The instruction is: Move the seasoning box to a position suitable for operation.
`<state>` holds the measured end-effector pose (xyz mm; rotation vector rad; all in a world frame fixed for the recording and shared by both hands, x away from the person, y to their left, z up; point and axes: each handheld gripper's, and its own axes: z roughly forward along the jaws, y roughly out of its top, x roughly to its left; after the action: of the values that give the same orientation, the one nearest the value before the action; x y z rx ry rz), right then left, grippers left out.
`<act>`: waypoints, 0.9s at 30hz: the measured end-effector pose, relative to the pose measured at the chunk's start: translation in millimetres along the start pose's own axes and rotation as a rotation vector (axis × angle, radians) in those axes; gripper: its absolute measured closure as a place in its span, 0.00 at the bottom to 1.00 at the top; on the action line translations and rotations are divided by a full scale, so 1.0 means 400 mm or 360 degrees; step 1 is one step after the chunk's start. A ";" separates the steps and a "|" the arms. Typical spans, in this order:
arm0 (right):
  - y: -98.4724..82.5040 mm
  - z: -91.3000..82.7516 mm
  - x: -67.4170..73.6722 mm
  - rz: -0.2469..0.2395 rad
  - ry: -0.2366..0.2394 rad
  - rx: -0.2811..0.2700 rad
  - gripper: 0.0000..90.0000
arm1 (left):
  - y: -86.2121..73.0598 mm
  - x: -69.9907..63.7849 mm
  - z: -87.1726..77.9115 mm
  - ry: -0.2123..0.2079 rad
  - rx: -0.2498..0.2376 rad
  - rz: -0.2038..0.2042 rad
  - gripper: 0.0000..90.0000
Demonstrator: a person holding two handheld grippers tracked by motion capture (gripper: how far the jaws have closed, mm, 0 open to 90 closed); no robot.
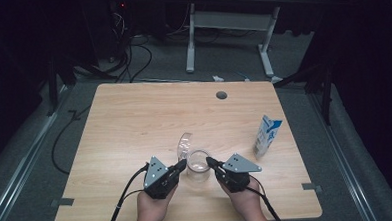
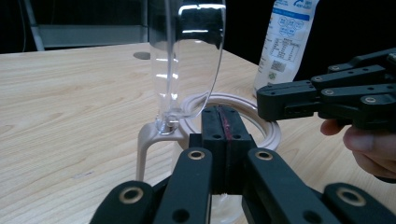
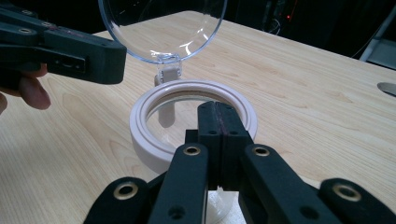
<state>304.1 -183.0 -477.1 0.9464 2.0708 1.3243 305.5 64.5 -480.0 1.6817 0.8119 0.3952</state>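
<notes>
Jar between my two closed grippers, near the desk's front edge.

The jar stands with its clear lid flipped up. My left gripper and right gripper are both clenched on nothing, probably to steady it. The carton by the right edge has print too small to read.

On the light wooden bench, the clear jar with its hinged lid up stands between my left tongs and right tongs; the blue-and-white carton stands well apart to its right.
</notes>
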 end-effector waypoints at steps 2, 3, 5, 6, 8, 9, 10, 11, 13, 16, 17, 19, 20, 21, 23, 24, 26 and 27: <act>0.000 0.000 0.000 -0.0002 0.0002 0.0001 1.00 | 0.001 0.007 -0.004 0.0012 -0.0012 -0.0021 1.00; 0.000 0.000 0.000 -0.0002 0.0002 0.0001 1.00 | 0.001 0.007 -0.004 0.0012 -0.0012 -0.0021 1.00; 0.000 0.000 -0.001 -0.0009 0.0002 0.0000 1.00 | 0.001 0.008 -0.006 0.0019 -0.0018 -0.0024 1.00; 0.000 0.000 -0.001 -0.0009 0.0002 0.0000 1.00 | 0.001 0.008 -0.006 0.0019 -0.0018 -0.0024 1.00; 0.001 0.000 0.000 -0.0011 -0.0001 0.0006 1.00 | 0.000 0.010 -0.008 0.0019 -0.0012 -0.0020 1.00; 0.001 0.000 -0.001 -0.0017 -0.0002 0.0003 1.00 | 0.000 0.010 -0.009 0.0018 -0.0010 -0.0017 1.00; 0.001 0.000 0.000 -0.0014 -0.0003 0.0004 1.00 | -0.001 0.010 -0.010 0.0018 -0.0013 -0.0019 1.00; 0.001 0.000 0.001 -0.0007 -0.0003 0.0009 1.00 | -0.001 0.009 -0.011 0.0017 -0.0015 -0.0019 1.00; 0.001 -0.001 0.001 -0.0005 -0.0001 0.0006 0.99 | -0.005 0.010 -0.015 0.0017 -0.0006 -0.0007 1.00; -0.002 -0.011 -0.003 0.0003 0.0010 -0.0025 0.98 | -0.016 0.018 -0.023 0.0032 0.0014 0.0011 1.00; -0.004 -0.017 -0.005 0.0017 0.0008 -0.0041 0.98 | -0.022 0.022 -0.026 0.0037 0.0028 0.0014 1.00; -0.012 -0.028 -0.010 0.0032 -0.0004 -0.0066 0.98 | -0.035 0.033 -0.031 0.0055 0.0053 0.0016 1.00; -0.017 -0.033 -0.013 0.0048 -0.0007 -0.0075 0.97 | -0.035 0.033 -0.031 0.0055 0.0053 0.0016 1.00; -0.022 -0.035 -0.016 0.0052 -0.0011 -0.0068 0.96 | -0.047 0.045 -0.036 0.0073 0.0085 0.0021 1.00; -0.034 -0.042 -0.022 0.0038 -0.0041 -0.0053 0.96 | -0.058 0.062 -0.042 0.0088 0.0123 0.0030 1.00; -0.041 -0.046 -0.028 0.0045 -0.0049 -0.0047 0.96 | -0.063 0.071 -0.046 0.0102 0.0144 0.0039 1.00; -0.049 -0.050 -0.034 0.0061 -0.0065 -0.0041 0.96 | -0.066 0.081 -0.050 0.0112 0.0161 0.0044 1.00; -0.057 -0.052 -0.041 0.0076 -0.0074 -0.0029 0.96 | -0.068 0.095 -0.056 0.0125 0.0184 0.0051 1.00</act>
<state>293.0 -213.8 -488.8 1.0148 2.0098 1.3302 309.5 109.3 -505.8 1.7976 0.8804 0.4458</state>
